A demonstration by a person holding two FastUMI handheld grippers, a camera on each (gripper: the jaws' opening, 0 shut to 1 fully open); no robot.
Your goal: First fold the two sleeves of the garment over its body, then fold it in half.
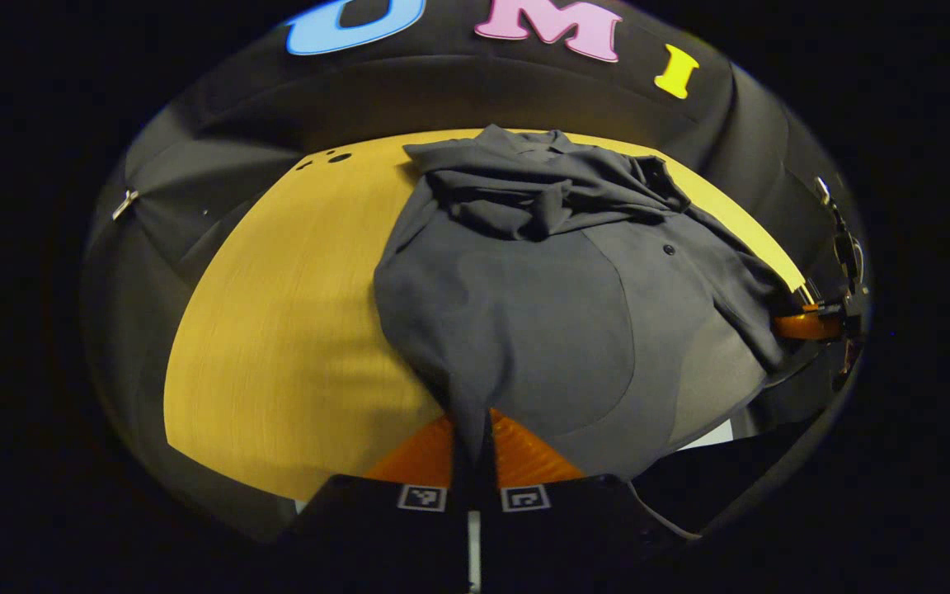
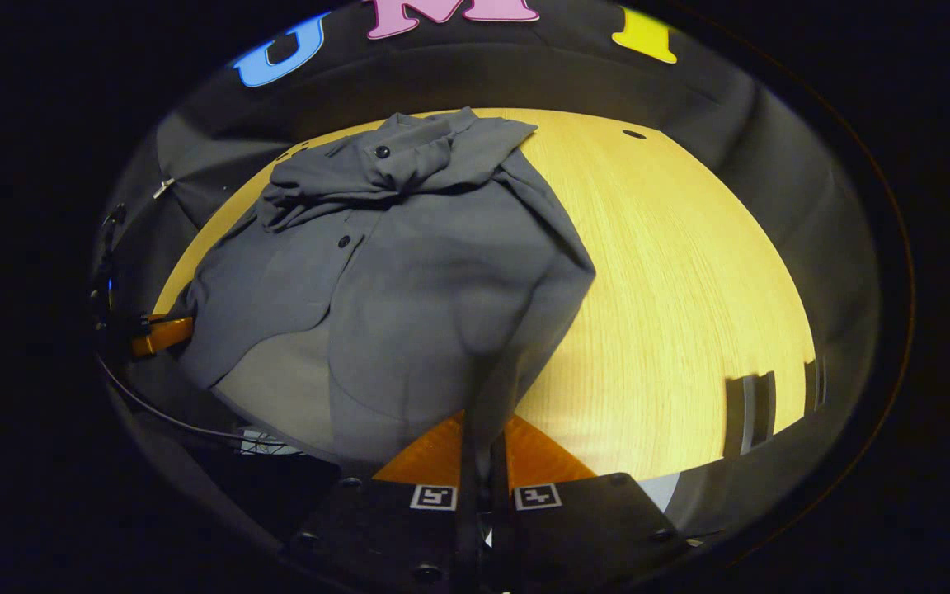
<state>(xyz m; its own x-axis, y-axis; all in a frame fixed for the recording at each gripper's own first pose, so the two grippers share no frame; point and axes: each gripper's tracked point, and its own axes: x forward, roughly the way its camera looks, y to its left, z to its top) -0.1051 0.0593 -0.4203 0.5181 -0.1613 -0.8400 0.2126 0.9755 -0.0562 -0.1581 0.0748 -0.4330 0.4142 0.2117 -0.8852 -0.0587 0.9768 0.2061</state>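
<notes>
Grey cloth, a buttoned garment (image 1: 524, 313), lies over the wooden table (image 1: 277, 330) and is lifted at its near hem by both grippers. In the left gripper view the left gripper (image 1: 472, 445) has its two fingers drawn close together with a pinch of the hem caught between them; the fabric rises straight out of the jaws and spreads forward and to the right. How deep the cloth sits in the jaws is hidden by the fabric itself.

In the right gripper view the right gripper (image 2: 483, 450) likewise stands narrow, its fingers pressed on a gathered fold of the garment (image 2: 409, 280), which fans out ahead and to the left of the jaws. Bare table (image 2: 673, 289) lies to the right of them.

Ahead of both sets of jaws, at the far end, the sleeves and collar sit bunched in a crumpled heap (image 1: 541, 190), so which fold is which sleeve is hard to tell. Each view catches the other gripper at its rim, largely covered by cloth and cut off by the edge.
</notes>
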